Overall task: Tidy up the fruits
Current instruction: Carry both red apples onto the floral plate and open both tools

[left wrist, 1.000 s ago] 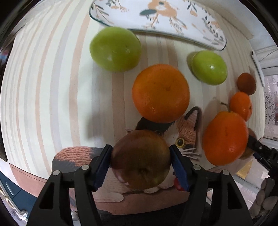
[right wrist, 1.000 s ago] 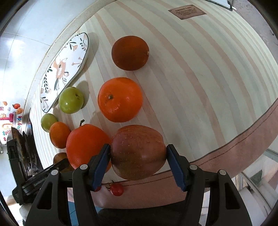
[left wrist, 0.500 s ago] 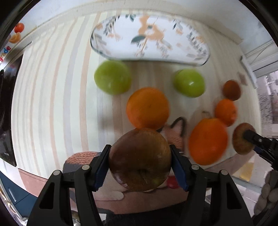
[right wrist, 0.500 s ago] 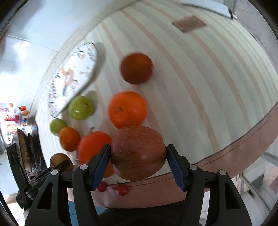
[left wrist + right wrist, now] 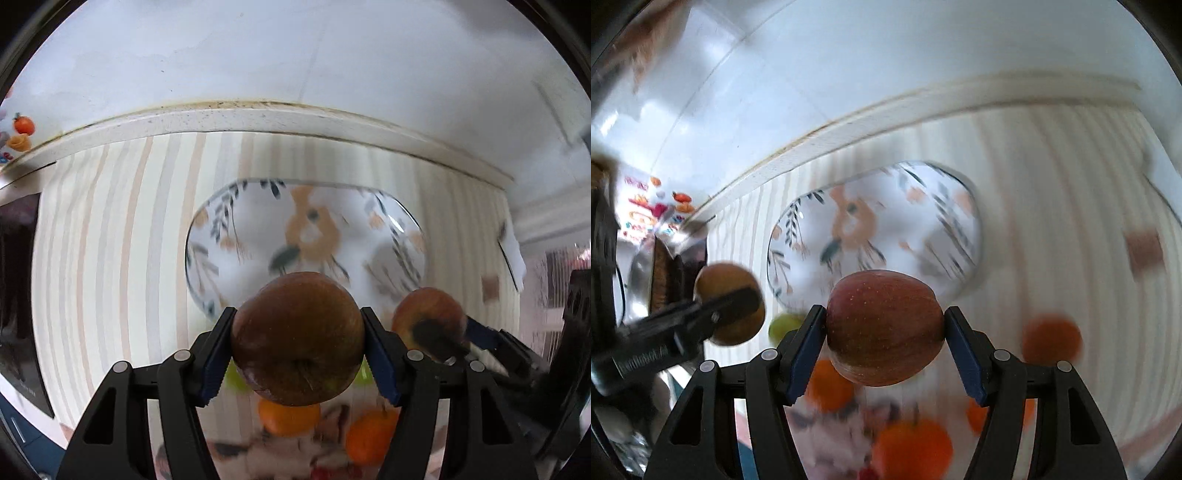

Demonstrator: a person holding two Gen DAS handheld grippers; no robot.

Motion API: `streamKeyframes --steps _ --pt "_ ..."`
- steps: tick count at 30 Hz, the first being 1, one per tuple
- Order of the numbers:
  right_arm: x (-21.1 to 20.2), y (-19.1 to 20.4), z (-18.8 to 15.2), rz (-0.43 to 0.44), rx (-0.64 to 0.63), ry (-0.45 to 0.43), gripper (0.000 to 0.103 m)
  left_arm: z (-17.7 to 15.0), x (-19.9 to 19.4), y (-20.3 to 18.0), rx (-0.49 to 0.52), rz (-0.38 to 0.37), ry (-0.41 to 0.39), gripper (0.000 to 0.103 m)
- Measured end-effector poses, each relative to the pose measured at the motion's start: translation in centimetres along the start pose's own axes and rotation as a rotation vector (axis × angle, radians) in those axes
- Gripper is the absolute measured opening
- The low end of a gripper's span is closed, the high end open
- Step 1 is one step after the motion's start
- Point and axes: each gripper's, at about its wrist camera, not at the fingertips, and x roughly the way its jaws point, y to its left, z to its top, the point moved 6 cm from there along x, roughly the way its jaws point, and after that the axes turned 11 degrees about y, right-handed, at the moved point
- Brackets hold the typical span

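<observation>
My left gripper (image 5: 297, 349) is shut on a dark red-brown apple (image 5: 297, 336) and holds it in the air just short of the floral plate (image 5: 258, 229). My right gripper (image 5: 885, 339) is shut on a red apple (image 5: 884, 326), also lifted near the plate (image 5: 923, 221). In the left wrist view the right gripper's apple (image 5: 424, 314) shows at the right. In the right wrist view the left gripper's apple (image 5: 729, 306) shows at the left. Oranges (image 5: 288, 419) (image 5: 912, 448) and a green apple (image 5: 783, 326) lie on the striped cloth below, blurred.
The striped tablecloth (image 5: 110, 258) reaches back to a white counter edge and wall (image 5: 295, 55). A dark brownish fruit (image 5: 1051, 339) lies at the right. A dark appliance (image 5: 18, 295) stands at the left edge. A brown label (image 5: 1145, 251) lies on the cloth.
Both grippers rose from the table with their apples and swung forward toward the plate. The loose fruits have dropped to the bottom of both views.
</observation>
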Motion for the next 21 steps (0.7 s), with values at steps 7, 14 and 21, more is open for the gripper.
streamKeyframes --steps 7,14,21 --pt "6.3 1.8 6.9 -0.061 -0.061 0.093 0.067 5.7 4.8 2.9 -0.087 -0.004 0.128 0.063" --pt "8.5 2.2 9.5 -0.098 -0.090 0.146 0.068 7.7 7.2 4.6 -0.121 -0.002 0.190 0.063" --pt "8.5 2.5 10.5 -0.112 -0.092 0.166 0.070 7.6 8.8 5.3 -0.156 -0.013 0.237 0.063"
